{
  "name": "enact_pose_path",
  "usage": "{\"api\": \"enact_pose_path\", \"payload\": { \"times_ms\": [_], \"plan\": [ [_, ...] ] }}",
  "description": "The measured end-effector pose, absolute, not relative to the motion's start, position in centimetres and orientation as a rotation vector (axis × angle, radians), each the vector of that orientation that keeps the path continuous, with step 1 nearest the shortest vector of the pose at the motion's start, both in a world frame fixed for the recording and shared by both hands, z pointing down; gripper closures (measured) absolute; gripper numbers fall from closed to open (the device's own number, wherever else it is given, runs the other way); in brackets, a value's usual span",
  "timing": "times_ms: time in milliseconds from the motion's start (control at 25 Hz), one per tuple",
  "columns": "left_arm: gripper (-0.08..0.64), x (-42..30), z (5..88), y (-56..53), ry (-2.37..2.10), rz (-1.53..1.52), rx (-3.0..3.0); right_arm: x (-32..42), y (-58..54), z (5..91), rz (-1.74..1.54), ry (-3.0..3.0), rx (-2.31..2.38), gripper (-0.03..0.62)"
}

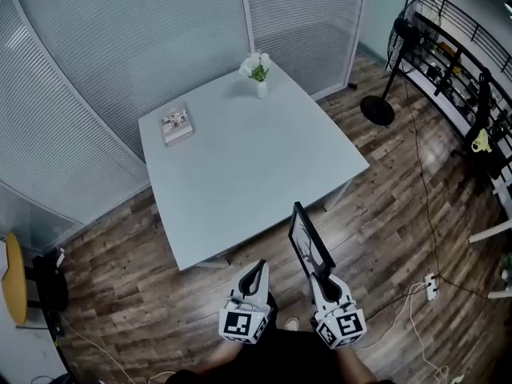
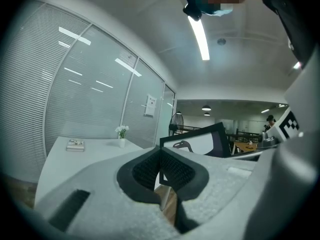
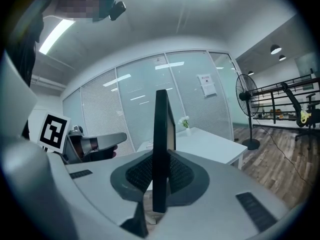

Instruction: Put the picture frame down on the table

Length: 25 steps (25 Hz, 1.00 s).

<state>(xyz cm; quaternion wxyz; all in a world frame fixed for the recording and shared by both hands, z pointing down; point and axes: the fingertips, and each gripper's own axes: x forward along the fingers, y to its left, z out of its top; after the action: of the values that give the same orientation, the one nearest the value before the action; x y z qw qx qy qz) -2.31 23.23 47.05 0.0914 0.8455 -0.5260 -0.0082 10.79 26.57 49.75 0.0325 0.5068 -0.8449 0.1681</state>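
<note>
Table (image 1: 240, 166) ahead, book (image 1: 177, 124) on its far-left part, vase of flowers (image 1: 258, 70) at the far corner. Left gripper (image 1: 258, 269) is low at centre over the wood floor (image 1: 120, 294). Its own view shows the jaws pressed together with nothing between them (image 2: 160, 156); I can't read that from the head view.

Picture frame (image 1: 308, 242) is just right of it, in the air short of the table's near edge and not touching it. Right gripper (image 1: 320, 274) is clamped on the frame's lower edge. The right gripper view gives me only the thin black edge, upright between the pads (image 3: 161, 134) (no face visible there). The left gripper view shows the face (image 2: 207, 141): black border, white sheet, a dark curved figure on it. Frame is tilted in the head view.

Standing fan (image 1: 392, 54) is far right, well apart from the table.
</note>
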Motion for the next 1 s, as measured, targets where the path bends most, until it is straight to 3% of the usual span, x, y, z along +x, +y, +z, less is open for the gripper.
{"api": "enact_pose_path", "payload": {
  "times_ms": [1000],
  "plan": [
    [0.543, -11.1, 47.3, 8.6, -1.441, -0.018, 2.554, 2.5, 10.9, 49.0, 0.588, -2.552, 1.666, 0.538]
  ]
}}
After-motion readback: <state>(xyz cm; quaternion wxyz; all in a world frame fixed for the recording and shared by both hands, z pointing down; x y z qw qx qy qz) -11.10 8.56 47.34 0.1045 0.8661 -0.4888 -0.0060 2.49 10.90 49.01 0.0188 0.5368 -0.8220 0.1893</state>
